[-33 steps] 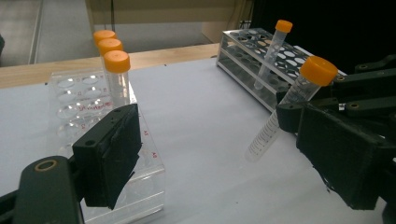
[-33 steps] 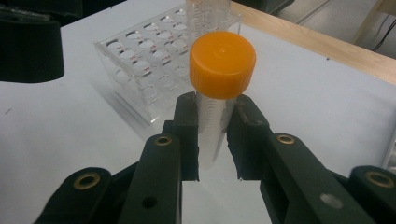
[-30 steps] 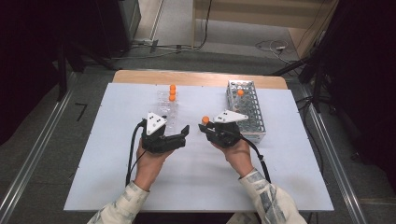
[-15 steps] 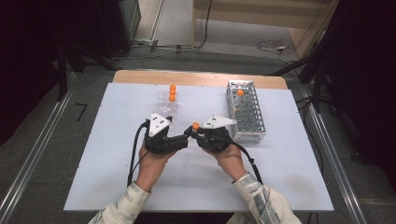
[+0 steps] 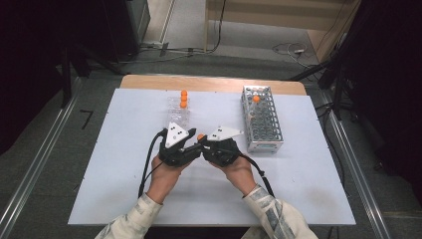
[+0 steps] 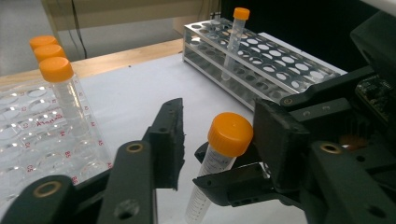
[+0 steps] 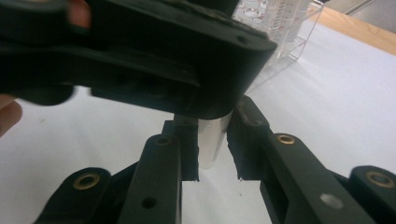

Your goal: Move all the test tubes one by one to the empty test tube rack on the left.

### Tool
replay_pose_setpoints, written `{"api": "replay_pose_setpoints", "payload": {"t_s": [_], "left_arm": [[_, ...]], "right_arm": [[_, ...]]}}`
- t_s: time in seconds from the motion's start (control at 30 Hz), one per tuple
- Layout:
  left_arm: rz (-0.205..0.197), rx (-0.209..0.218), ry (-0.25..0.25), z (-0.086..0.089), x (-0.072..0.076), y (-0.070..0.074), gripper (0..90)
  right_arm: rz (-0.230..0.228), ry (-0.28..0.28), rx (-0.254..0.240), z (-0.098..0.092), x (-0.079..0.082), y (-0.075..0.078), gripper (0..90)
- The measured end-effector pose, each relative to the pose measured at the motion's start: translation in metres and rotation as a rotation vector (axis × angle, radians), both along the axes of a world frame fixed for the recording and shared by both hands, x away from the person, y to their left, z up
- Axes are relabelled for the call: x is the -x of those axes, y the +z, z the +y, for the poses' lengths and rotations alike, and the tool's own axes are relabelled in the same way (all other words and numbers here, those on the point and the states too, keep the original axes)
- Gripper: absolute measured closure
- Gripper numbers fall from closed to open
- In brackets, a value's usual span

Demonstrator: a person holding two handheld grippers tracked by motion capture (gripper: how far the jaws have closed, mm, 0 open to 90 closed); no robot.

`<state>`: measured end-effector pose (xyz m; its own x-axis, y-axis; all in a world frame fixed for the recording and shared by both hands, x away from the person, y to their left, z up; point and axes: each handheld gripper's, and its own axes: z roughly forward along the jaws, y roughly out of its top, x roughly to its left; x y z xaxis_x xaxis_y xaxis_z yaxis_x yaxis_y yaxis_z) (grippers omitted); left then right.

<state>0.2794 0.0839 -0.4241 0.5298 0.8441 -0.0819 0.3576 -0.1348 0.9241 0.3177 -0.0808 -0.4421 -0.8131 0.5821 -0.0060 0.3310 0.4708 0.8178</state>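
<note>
A clear tube with an orange cap [image 5: 200, 137] [image 6: 229, 133] hangs over the middle of the white table [image 5: 124, 164]. My right gripper [image 5: 205, 148] [image 7: 214, 135] is shut on the tube's clear body [image 7: 212, 140] and holds it nearly upright. My left gripper [image 5: 195, 147] [image 6: 219, 112] faces it from the left, its jaws on either side of the cap. They have just been closing. One jaw looks to touch the cap, while a gap still shows at the other, so the jaws stand open.
A clear plastic rack [image 5: 180, 115] [image 6: 28, 135] with three orange-capped tubes [image 5: 183, 98] [image 6: 56, 70] stands just behind the grippers. A metal rack [image 5: 262, 124] [image 6: 280, 70] at the right holds one capped tube [image 5: 256, 99] [image 6: 235, 37] at its far end.
My right gripper has carried the tube left to the left gripper. The left jaws, wide apart before, have narrowed around the orange cap.
</note>
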Motion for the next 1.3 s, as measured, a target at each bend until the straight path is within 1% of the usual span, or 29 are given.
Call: {"api": "replay_pose_setpoints", "payload": {"t_s": [0.1,0.27,0.37,0.43,0.5,0.73,0.77,0.8,0.87,0.9,0.97,1.03,1.1,1.17,1.3], "left_arm": [[-0.002,-0.013,-0.009,-0.001,0.0,-0.001,59.9],[-0.007,-0.025,-0.012,-0.003,-0.001,-0.003,63.7],[-0.019,-0.043,-0.008,-0.004,0.0,-0.004,64.8],[-0.024,-0.044,-0.01,-0.005,0.0,-0.005,68.2],[-0.031,-0.05,-0.006,-0.005,0.0,-0.005,69.3],[-0.029,-0.035,-0.008,-0.005,0.0,-0.004,70.3],[-0.029,-0.035,-0.008,-0.005,0.0,-0.004,70.3],[-0.03,-0.032,-0.008,-0.004,-0.001,-0.003,70.3],[-0.028,-0.023,0.0,-0.002,-0.002,-0.002,70.3],[-0.03,-0.017,0.005,-0.001,-0.003,-0.001,70.3],[-0.027,-0.005,0.011,0.001,-0.005,0.0,70.3],[-0.026,0.009,0.017,0.002,-0.007,0.002,70.4],[-0.024,0.007,0.017,0.001,-0.008,0.002,70.3],[-0.022,0.001,0.018,0.0,-0.008,0.003,70.3],[-0.025,0.01,0.022,0.0,-0.01,0.007,70.3]], "right_arm": [[-0.002,0.002,0.002,0.001,0.0,0.0,72.3],[0.0,-0.002,0.001,0.0,-0.001,0.0,72.3],[0.003,0.0,0.004,0.0,-0.001,-0.001,72.3],[0.005,0.001,0.006,0.0,-0.001,-0.001,72.4],[0.005,-0.001,0.006,0.0,-0.002,-0.001,72.3],[0.006,-0.004,0.004,-0.001,-0.001,0.0,71.6],[0.005,-0.004,0.005,-0.001,-0.001,0.0,69.8],[0.005,-0.005,0.01,-0.001,-0.001,-0.001,63.7],[0.021,-0.007,0.022,-0.003,-0.003,-0.002,49.4],[0.029,-0.012,0.026,-0.004,-0.004,-0.002,44.2],[0.04,-0.03,0.023,-0.009,-0.007,-0.002,37.4],[0.043,-0.047,0.025,-0.013,-0.01,-0.002,33.7],[0.049,-0.066,0.033,-0.018,-0.013,-0.003,29.8],[0.058,-0.086,0.028,-0.023,-0.015,-0.005,25.2],[0.05,-0.11,0.031,-0.031,-0.015,-0.007,20.1]]}}
